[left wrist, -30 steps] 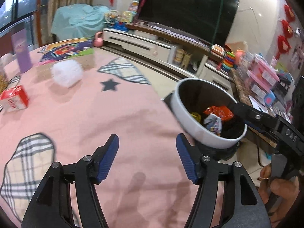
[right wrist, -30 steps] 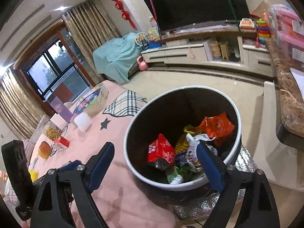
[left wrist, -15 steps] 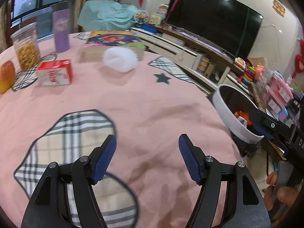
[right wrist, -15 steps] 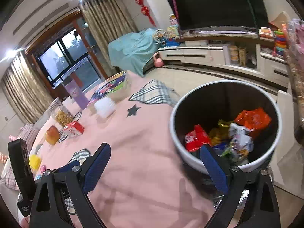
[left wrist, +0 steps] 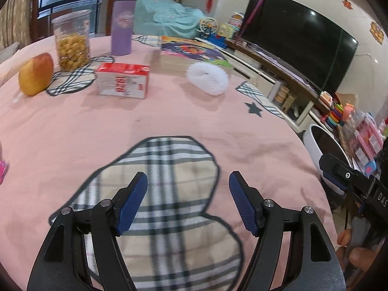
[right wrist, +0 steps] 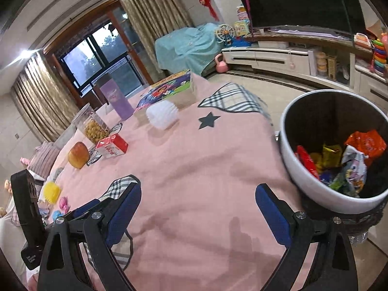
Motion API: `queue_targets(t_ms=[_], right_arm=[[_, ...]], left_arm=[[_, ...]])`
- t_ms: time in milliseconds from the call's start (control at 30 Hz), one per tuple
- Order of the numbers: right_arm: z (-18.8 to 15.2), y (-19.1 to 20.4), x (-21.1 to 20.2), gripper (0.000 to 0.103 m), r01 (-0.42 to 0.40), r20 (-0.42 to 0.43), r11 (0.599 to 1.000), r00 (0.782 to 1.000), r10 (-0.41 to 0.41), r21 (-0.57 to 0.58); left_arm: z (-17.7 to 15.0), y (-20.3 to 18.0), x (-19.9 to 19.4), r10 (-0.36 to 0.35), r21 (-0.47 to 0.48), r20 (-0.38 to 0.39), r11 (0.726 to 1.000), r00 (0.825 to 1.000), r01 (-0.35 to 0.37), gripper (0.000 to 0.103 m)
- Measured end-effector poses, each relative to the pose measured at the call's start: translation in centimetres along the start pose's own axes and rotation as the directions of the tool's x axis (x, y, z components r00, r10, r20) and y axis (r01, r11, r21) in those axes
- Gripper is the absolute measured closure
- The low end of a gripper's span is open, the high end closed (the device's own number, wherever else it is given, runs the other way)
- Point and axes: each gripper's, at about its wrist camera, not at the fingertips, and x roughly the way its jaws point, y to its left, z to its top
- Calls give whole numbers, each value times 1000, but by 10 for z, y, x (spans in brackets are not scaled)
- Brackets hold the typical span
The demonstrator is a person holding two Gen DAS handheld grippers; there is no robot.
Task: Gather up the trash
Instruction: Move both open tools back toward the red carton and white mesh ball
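My left gripper [left wrist: 188,178] hovers open over a plaid patch of the pink tablecloth [left wrist: 169,121], with nothing between its blue pads. My right gripper [right wrist: 198,189] is open too, above bare pink cloth near the table's edge. Beside that edge stands a white trash bin [right wrist: 303,177] with a black inside, holding several coloured wrappers [right wrist: 339,160]. In the left wrist view the bin [left wrist: 315,143] shows at the right, partly behind the other gripper. Farther back on the table lie a red-and-white carton [left wrist: 122,80] and a white fluffy ball [left wrist: 208,78].
An apple [left wrist: 36,74], a clear jar of snacks [left wrist: 71,43], a purple bottle [left wrist: 122,24] and a colourful flat box [left wrist: 194,51] stand at the table's far side. Small yellow, pink and blue items [right wrist: 52,191] lie at the left. A TV cabinet [right wrist: 278,58] lines the wall.
Both grippers have swung left, away from the bin and over the table. The bin slid to the right edge of both views; the carton, apple and jar came into sight.
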Motion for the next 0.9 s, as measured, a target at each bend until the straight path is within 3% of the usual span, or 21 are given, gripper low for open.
queue_targets(t_ms=[467,900], right_arm=[[4,18,37,7,-33,-51,999,998,33,-1],[20,33,72,7,-50,-79,998,996,48,-22]], left_arm=[[15,39,8,54,-53,7,997,999,-54,31],[46,83,27,93,-8,-12,996,996,-93,28]])
